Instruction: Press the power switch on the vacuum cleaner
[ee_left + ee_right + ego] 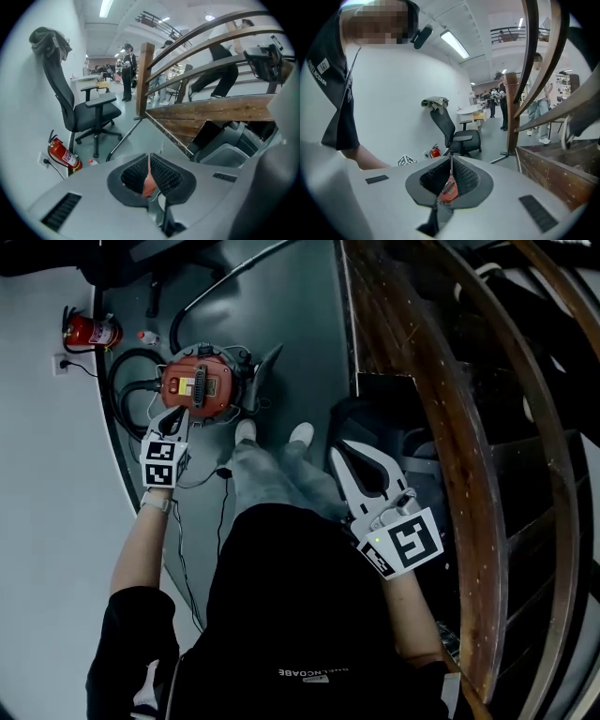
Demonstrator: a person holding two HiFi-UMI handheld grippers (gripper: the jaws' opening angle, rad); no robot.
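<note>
A round red vacuum cleaner [202, 381] sits on the dark grey floor [300, 334], close to the white wall. It has a small pale panel [199, 383] in the middle of its top. A black hose [127, 395] curls round its left side.

The left gripper [181, 411] reaches down to the vacuum cleaner. Its tips are at the near edge of the red top, just below the pale panel. No view shows if they touch it. In the left gripper view, the two jaws of the left gripper [149, 157] are pressed together with nothing held between them. A bit of the red vacuum cleaner [148, 185] shows through the slit under the tips.

The right gripper [335, 451] is held well apart from the vacuum cleaner, over by the brown wooden stair rail [450, 427]. In its own view the right gripper [451, 158] also has its jaws closed tight and holds nothing. The red vacuum cleaner [449, 191] shows far off through the slit.

The person's two white shoes [246, 432] stand on the floor just right of the vacuum cleaner. A red fire extinguisher [91, 331] stands by the wall near it. The left gripper view shows a black office chair [86, 110] beside the fire extinguisher [63, 154].
</note>
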